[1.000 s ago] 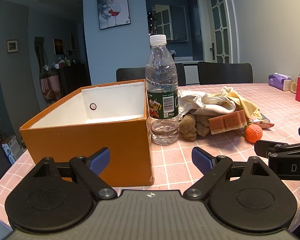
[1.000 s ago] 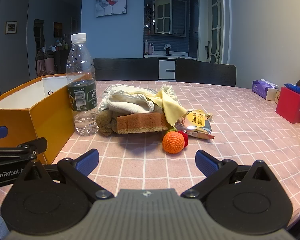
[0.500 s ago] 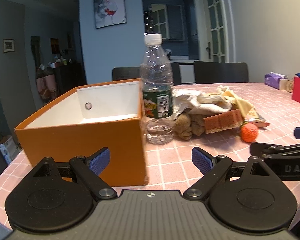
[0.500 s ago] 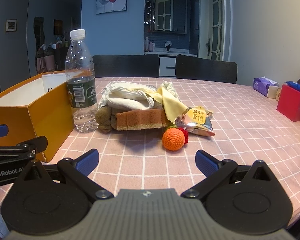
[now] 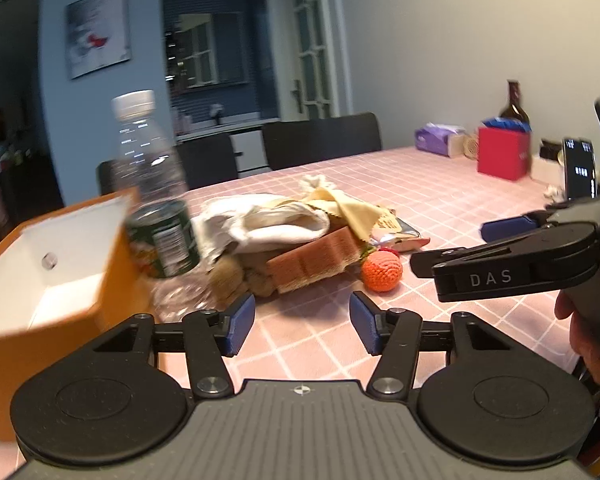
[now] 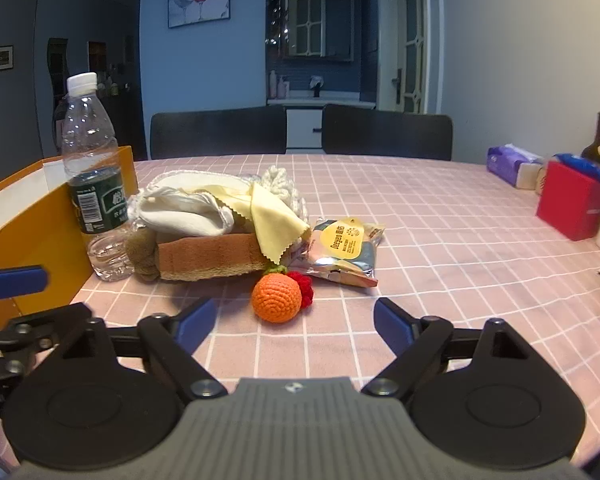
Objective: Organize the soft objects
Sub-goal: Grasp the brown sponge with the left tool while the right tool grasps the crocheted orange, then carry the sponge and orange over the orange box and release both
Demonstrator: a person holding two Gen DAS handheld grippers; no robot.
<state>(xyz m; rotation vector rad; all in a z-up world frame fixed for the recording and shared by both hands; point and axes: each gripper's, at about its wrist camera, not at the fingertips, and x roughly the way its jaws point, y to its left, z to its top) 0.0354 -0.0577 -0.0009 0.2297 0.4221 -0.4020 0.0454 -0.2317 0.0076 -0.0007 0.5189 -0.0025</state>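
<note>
Left gripper (image 5: 302,328): while my jaws close, nothing sits between them.
Right gripper (image 6: 294,322): closing, empty.
Orange ball (image 6: 277,298): I see it just ahead.

Box (image 6: 40,236): far left on the table (image 6: 440,248).
Bottle (image 6: 94,184): just right of the box.
Sponge (image 6: 210,256): beneath the cloths (image 6: 188,208).
Crocheted ball (image 6: 277,298): in front of the sponge.
Snack packet (image 6: 346,246): right of the pile.

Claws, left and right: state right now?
Left claw: open, closing, nothing between the pads.
Right claw: open, closing, empty; round orange crocheted ball just ahead, untouched.
</note>
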